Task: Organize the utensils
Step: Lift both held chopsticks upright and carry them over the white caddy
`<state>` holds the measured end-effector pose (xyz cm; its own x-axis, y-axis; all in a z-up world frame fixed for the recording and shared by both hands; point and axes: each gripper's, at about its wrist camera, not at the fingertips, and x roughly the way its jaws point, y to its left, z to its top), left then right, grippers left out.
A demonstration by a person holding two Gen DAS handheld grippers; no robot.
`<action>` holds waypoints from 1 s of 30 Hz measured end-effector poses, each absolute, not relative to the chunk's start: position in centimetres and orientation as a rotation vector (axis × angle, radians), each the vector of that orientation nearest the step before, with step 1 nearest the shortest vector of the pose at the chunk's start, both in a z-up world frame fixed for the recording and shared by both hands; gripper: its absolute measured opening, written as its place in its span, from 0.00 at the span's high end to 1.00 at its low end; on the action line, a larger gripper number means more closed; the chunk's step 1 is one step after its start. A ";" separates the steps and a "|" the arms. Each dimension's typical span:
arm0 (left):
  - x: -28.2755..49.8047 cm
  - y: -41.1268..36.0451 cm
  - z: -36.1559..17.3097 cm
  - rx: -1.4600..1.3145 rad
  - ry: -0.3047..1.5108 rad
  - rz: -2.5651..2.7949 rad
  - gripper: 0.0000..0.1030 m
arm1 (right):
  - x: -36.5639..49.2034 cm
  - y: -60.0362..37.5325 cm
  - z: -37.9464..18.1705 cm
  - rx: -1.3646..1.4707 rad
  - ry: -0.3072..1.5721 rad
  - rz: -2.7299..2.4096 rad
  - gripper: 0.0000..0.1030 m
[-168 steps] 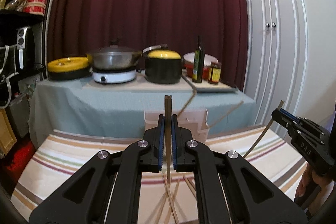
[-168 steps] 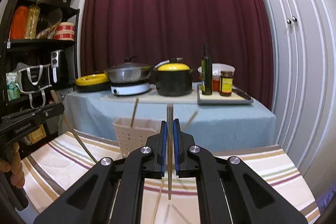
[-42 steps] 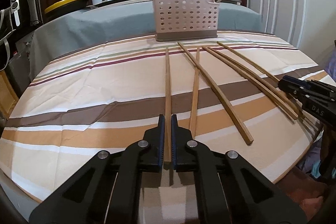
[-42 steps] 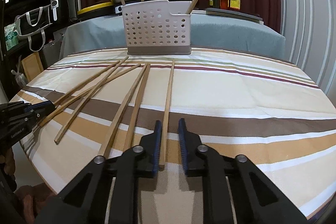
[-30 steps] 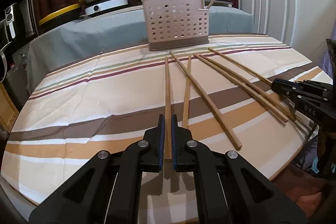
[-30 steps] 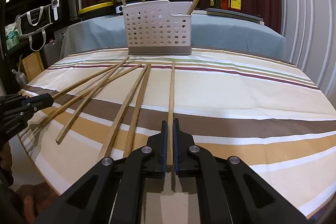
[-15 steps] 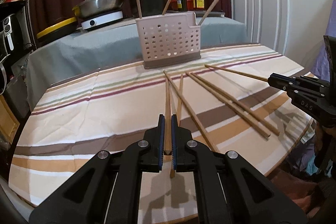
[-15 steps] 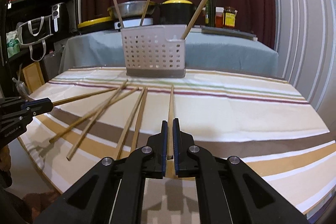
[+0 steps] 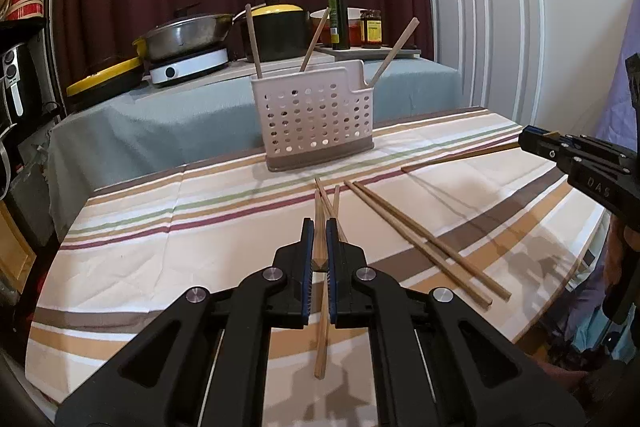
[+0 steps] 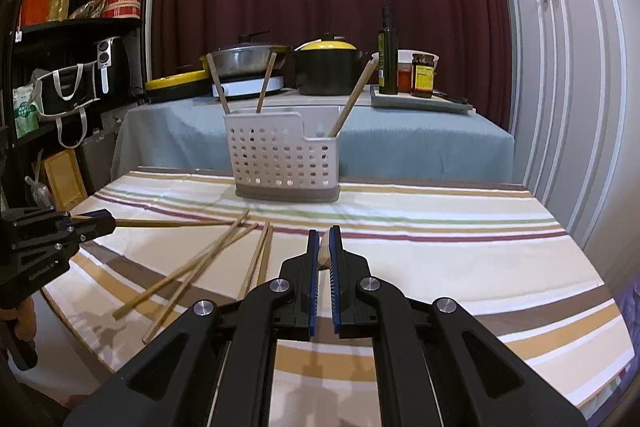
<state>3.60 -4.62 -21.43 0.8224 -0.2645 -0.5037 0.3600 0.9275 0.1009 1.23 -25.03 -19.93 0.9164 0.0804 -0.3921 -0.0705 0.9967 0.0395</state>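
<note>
A white perforated utensil basket (image 9: 316, 123) stands at the far side of the striped table (image 9: 160, 247), with three chopsticks upright in it. My left gripper (image 9: 319, 231) is shut on a wooden chopstick (image 9: 319, 255) held above the cloth and pointing forward. Several loose chopsticks (image 9: 420, 239) lie on the cloth below and to its right. My right gripper (image 10: 324, 239) is shut on another chopstick (image 10: 325, 251), seen end-on. Each wrist view shows the other gripper at its edge: the right gripper (image 9: 536, 143) and the left gripper (image 10: 100, 221), each carrying its stick. The basket (image 10: 280, 163) is ahead.
Behind the table a blue-covered counter (image 10: 420, 143) carries a pan (image 10: 248, 57), a black pot with a yellow lid (image 10: 328, 67), a bottle (image 10: 387, 55) and jars. A dark shelf unit (image 10: 80, 27) is at the left, white cupboard doors (image 10: 560, 67) at the right.
Both grippers closed on a chopstick lying on the cloth and lifted it clear of the table. The sticks now hang above the cloth and both views have tilted up.
</note>
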 end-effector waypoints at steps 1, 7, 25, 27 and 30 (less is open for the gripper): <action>3.7 -4.7 -21.3 0.197 0.503 -0.333 0.94 | 1.2 -25.0 -19.8 0.024 0.402 0.078 0.95; 4.4 -4.6 -20.5 0.191 0.497 -0.331 0.94 | 1.9 -25.3 -18.7 0.034 0.400 0.085 0.95; 7.1 -4.0 -16.6 0.129 0.457 -0.300 0.94 | 4.9 -25.3 -15.6 0.029 0.346 0.096 0.95; 7.5 -4.0 -16.3 0.115 0.454 -0.295 0.94 | 5.4 -25.3 -15.4 0.028 0.339 0.097 0.95; 8.5 -3.8 -15.6 0.081 0.454 -0.285 0.94 | 6.2 -25.4 -15.1 0.027 0.329 0.097 0.95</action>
